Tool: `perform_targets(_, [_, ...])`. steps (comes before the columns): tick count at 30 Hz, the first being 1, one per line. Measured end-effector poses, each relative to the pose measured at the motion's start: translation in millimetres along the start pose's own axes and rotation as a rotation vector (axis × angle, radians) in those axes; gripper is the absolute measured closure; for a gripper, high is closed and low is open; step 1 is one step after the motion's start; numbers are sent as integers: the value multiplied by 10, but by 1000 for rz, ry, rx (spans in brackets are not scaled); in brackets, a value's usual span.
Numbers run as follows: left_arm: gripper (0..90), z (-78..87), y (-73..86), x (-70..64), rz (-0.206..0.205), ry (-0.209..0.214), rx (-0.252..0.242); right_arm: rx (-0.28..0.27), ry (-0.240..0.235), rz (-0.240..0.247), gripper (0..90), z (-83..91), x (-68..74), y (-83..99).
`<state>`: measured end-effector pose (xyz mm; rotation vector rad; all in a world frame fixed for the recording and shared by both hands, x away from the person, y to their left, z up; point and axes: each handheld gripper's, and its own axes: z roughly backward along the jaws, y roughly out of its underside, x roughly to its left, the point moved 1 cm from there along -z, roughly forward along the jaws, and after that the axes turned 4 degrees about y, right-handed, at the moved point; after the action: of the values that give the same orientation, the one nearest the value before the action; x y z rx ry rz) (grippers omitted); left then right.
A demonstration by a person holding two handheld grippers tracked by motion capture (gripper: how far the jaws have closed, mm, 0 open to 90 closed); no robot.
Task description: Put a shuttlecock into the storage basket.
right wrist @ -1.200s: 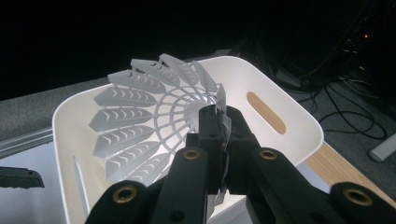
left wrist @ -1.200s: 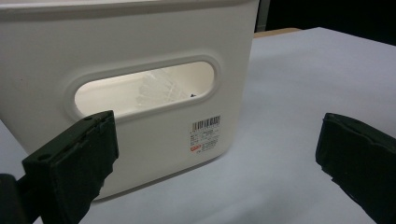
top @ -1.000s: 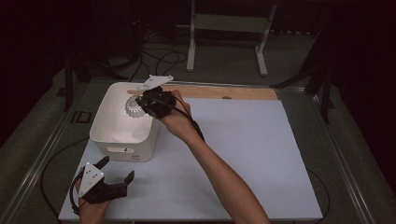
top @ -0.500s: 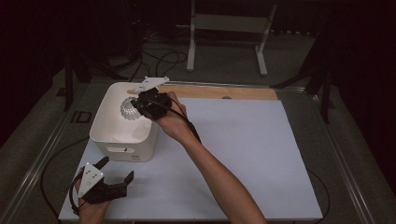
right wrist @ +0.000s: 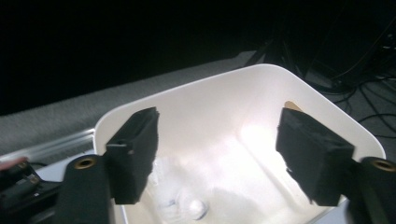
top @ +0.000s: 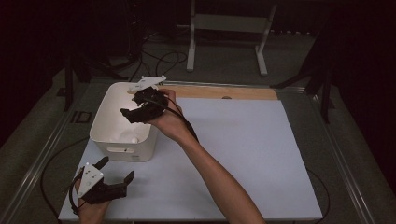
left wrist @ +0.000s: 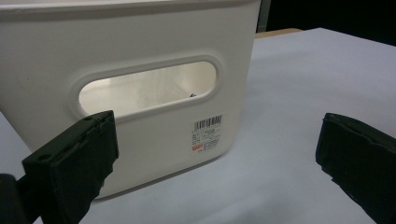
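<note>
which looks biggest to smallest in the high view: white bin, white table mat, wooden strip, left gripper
1. white table mat
2. white bin
3. wooden strip
4. left gripper

The strip and the gripper look close; the gripper sits nearer the camera.

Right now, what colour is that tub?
White, clearest in the left gripper view: the tub.

This looks like a lab or test room, not a home. A big table point(top: 289, 98) with a metal frame and a plain white sheet point(top: 252, 154) on top stands in a dark room. Black cables point(top: 163, 58) lie all over the grey carpet floor point(top: 224, 51), and a white metal stand point(top: 229, 28) waits behind the table.
</note>
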<state>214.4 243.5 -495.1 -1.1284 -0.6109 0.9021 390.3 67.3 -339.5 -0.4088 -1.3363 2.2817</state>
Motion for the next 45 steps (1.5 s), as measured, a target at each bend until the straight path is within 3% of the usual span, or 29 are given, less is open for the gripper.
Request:
perform_targets(7, [0, -8, -1, -9, 0, 1, 2, 15, 42, 0, 150, 43, -83, 53])
perform_targets(15, [0, -12, 0, -11, -2, 2, 6, 22, 54, -13, 105, 86, -144, 123])
perform_targets(45, [0, -26, -2, -28, -15, -1, 12, 11, 85, -52, 100, 330, -315, 457])
